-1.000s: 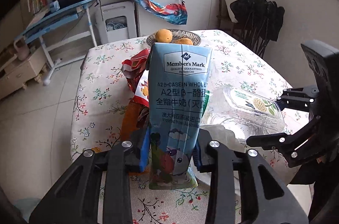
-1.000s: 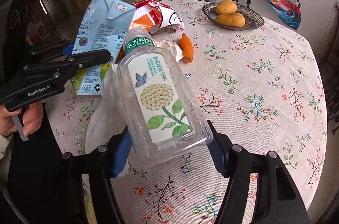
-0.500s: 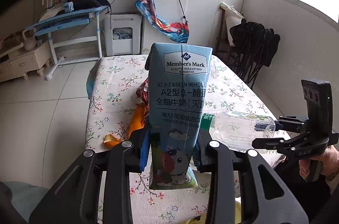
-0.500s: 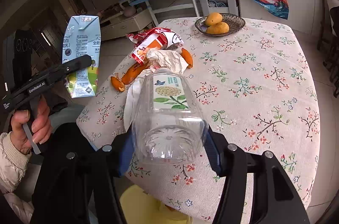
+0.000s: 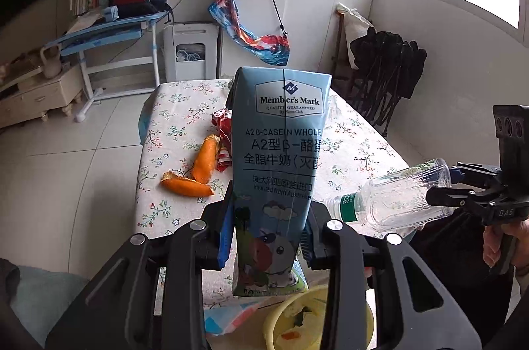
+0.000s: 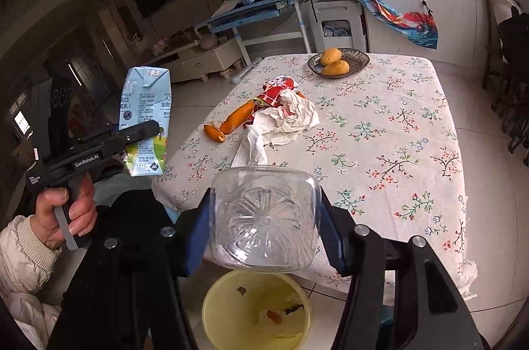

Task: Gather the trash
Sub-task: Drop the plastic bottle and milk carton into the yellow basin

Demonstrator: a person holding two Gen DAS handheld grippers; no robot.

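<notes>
Both of my hand-held grippers have risen and pulled back from the worktop (image 6: pixel 380 131) since the earlier frame. My left hand-held gripper (image 5: pixel 267 237) is clamped on the milk carton (image 5: pixel 281 158), upright. My right hand-held gripper (image 6: pixel 264 227) holds the empty plastic bottle (image 6: pixel 264 217) by its base, directly above the yellow bin (image 6: pixel 231 297). I judge two pieces are collected but not dropped. Ahead of both, the orange peels (image 6: pixel 231 121), red wrapper (image 6: pixel 277 92) and crumpled tissue (image 6: pixel 284 121) lie on the cloth.
</notes>
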